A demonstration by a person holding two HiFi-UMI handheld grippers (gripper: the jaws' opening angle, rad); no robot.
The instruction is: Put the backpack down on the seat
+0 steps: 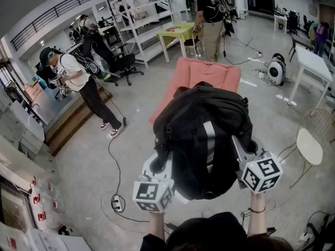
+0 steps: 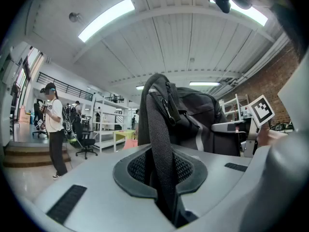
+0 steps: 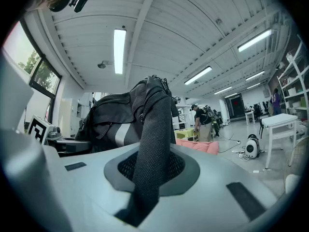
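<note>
A black backpack (image 1: 204, 135) with a grey stripe hangs in the air in the middle of the head view, held up from both sides. My left gripper (image 1: 161, 162) is shut on a black webbing strap (image 2: 159, 144) that runs down between its jaws. On the other side, my right gripper (image 1: 245, 149) is shut on a padded mesh shoulder strap (image 3: 150, 144). The pink seat (image 1: 209, 73) lies on the floor just beyond and below the backpack, which hides its near part.
A wire chair with a round pale seat (image 1: 310, 145) stands at the right and a white table (image 1: 314, 61) behind it. Cables and a power strip (image 1: 118, 203) lie on the floor at my left. A person (image 1: 84, 82) stands at the left, another (image 1: 210, 20) by a yellow-green table (image 1: 180, 33).
</note>
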